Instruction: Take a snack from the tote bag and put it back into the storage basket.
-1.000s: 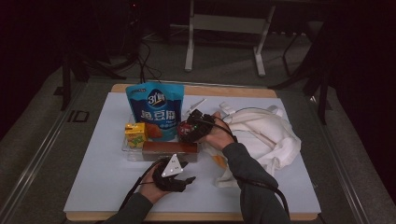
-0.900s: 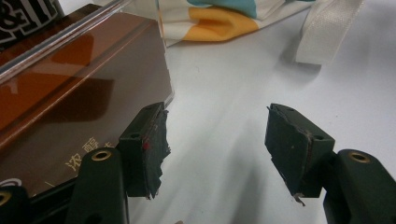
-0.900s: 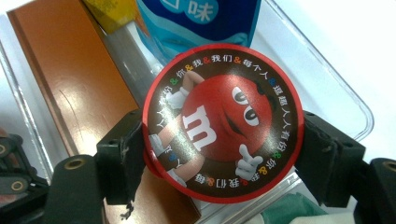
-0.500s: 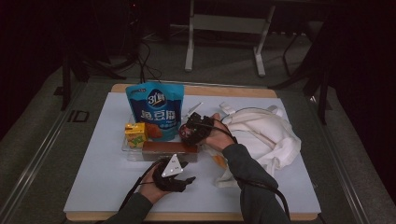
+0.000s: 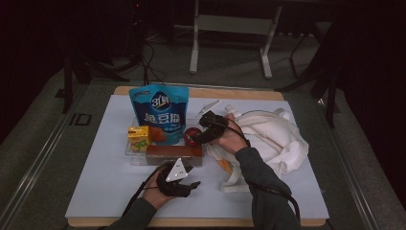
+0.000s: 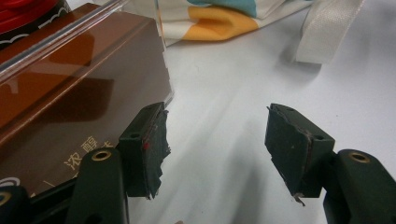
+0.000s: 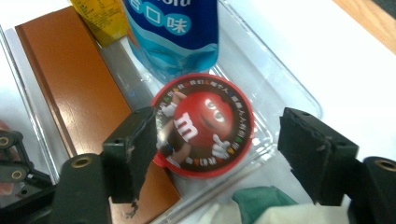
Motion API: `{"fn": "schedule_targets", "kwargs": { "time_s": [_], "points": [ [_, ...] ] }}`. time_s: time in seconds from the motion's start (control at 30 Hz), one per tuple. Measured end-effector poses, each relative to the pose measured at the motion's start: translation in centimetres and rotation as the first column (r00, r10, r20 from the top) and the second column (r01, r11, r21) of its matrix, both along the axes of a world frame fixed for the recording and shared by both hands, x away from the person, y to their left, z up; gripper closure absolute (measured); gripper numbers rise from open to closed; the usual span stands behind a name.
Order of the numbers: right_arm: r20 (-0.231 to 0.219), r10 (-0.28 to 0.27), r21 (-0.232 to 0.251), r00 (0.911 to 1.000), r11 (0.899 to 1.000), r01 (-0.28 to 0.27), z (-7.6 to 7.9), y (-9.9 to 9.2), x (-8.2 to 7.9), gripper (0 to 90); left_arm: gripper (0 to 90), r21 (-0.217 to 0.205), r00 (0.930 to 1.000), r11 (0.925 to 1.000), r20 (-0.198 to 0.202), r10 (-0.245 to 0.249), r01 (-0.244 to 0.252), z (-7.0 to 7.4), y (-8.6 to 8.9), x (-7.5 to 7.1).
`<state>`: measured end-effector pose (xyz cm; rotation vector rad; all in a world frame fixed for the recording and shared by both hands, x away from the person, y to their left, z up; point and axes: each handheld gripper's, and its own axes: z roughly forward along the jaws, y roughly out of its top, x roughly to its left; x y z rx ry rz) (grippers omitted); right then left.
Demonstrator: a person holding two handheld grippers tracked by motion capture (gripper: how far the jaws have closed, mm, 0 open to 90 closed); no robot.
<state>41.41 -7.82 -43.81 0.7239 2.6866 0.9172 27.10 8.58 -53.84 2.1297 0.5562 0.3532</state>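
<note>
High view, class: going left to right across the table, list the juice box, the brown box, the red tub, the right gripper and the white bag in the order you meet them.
juice box → brown box → red tub → right gripper → white bag

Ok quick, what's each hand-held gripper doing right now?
Left hand-held gripper: open, holding nothing.
Right hand-held gripper: open, jaws just closing around the round red candy tub, not gripping it.
</note>
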Motion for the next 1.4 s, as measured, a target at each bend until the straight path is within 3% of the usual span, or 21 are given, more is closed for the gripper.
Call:
{"fn": "schedule_targets", "kwargs": {
  "time_s": [0.23,0.93,1.4],
  "points": [
    [0.009,0.018,0.016,0.9998,1.000,-0.018,0.9,-1.2,-0.6,37.5,38.8,-0.003,1.0000,1.0000,0.000,0.001,-0.001,0.0,0.0,0.0],
    [0.049,-0.014,0.020,0.9987,1.000,0.013,2.5,-3.9,-1.5,56.6,38.8,-0.001,1.0000,1.0000,0.001,0.003,-0.003,0.0,0.0,0.0],
    [0.069,-0.081,0.046,0.9943,0.996,0.078,3.1,-8.5,-2.4,65.1,38.8,0.000,1.0000,1.0000,-0.003,0.006,-0.006,0.0,0.0,0.1]
  ]
}}
